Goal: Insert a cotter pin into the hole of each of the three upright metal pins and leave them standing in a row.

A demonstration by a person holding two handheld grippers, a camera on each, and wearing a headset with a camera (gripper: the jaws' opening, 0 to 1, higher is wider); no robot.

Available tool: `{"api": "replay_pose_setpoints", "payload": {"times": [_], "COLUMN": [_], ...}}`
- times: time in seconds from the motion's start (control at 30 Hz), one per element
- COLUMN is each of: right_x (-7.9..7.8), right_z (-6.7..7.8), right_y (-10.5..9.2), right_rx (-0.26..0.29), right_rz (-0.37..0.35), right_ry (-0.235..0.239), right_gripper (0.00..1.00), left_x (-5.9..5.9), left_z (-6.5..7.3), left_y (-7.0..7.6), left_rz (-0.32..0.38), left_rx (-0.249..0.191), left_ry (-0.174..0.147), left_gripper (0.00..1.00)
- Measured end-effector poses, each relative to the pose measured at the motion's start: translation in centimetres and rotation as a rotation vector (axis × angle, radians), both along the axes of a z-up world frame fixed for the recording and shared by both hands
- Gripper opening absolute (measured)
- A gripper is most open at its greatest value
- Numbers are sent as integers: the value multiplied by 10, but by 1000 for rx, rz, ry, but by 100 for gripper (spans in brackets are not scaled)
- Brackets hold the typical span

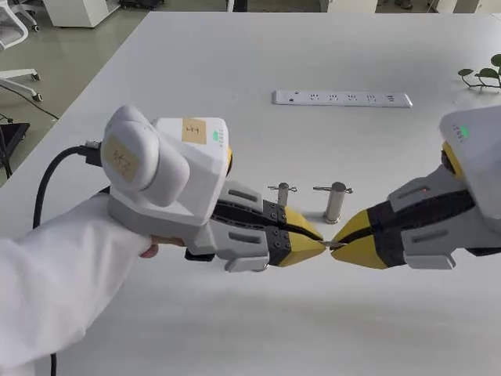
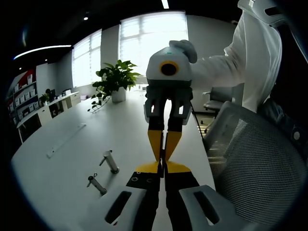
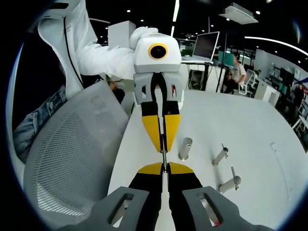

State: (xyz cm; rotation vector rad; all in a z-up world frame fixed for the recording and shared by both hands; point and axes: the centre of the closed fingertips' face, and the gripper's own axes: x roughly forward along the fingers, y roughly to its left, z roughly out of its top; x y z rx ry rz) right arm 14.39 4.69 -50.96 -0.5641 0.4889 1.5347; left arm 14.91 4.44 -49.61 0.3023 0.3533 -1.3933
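The left claw (image 1: 322,244) and the right claw (image 1: 339,240) meet tip to tip above the near part of the white tabletop (image 1: 235,70). Between them is one thin cotter pin (image 3: 164,155). Both claws are together at the tips, and each seems to be clamped on one end of this pin. It is so thin that I cannot tell which claw holds it more firmly. I think they are held nose to nose in the air because the pin must be passed into a better grip before it can be aimed at a small hole, and two claws can do this without dropping it. Just behind the tips, a little farther on the tabletop, stand the middle metal pin (image 1: 283,197) and the right metal pin (image 1: 335,205). Both are upright and near each other, and each has its own cotter pin across the top. In the right gripper view a third one, the bare metal pin (image 3: 185,148), stands upright in line with them at the left end. I see nothing put through it, so in my judgement it is the last one to be done. The row is near the claws, probably so that the way to the hole is short. A power strip (image 1: 342,98) lies far behind, well apart from the work.
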Motion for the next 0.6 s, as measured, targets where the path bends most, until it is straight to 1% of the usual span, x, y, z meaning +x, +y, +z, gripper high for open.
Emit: {"api": "replay_pose_setpoints", "payload": {"times": [0.07,0.1,0.17,0.23,0.27,0.3,0.33,0.37,0.47,0.53,0.6], "right_x": [-3,-5,-6,-6,-5,-6,-5,-5,-4,-3,-1], "right_z": [-1,-2,-4,-5,-5,-5,-4,-4,-4,-4,-4], "right_y": [0,1,2,2,2,3,3,3,4,4,5], "right_rx": [-10,-19,-31,-34,-31,-26,-21,-18,-17,-15,-13], "right_rz": [19,30,38,34,25,9,9,7,1,-2,-22], "right_ry": [0,-1,-7,-3,1,22,21,18,20,15,20], "right_gripper": [0,0,0,0,0,0,0,0,0,0,0], "left_x": [-3,-4,-5,-6,-5,-6,-6,-5,-5,-3,1], "left_z": [-4,-5,-6,-7,-7,-7,-7,-7,-6,-6,-6], "left_y": [1,1,2,2,3,4,5,5,6,7,9], "left_rz": [-8,-13,-14,-14,-2,10,9,9,13,23,36], "left_rx": [18,23,30,33,32,24,22,21,16,14,14], "left_ry": [16,12,17,18,28,60,60,52,53,48,36], "left_gripper": [0,0,0,0,1,1,1,1,1,2,4]}}
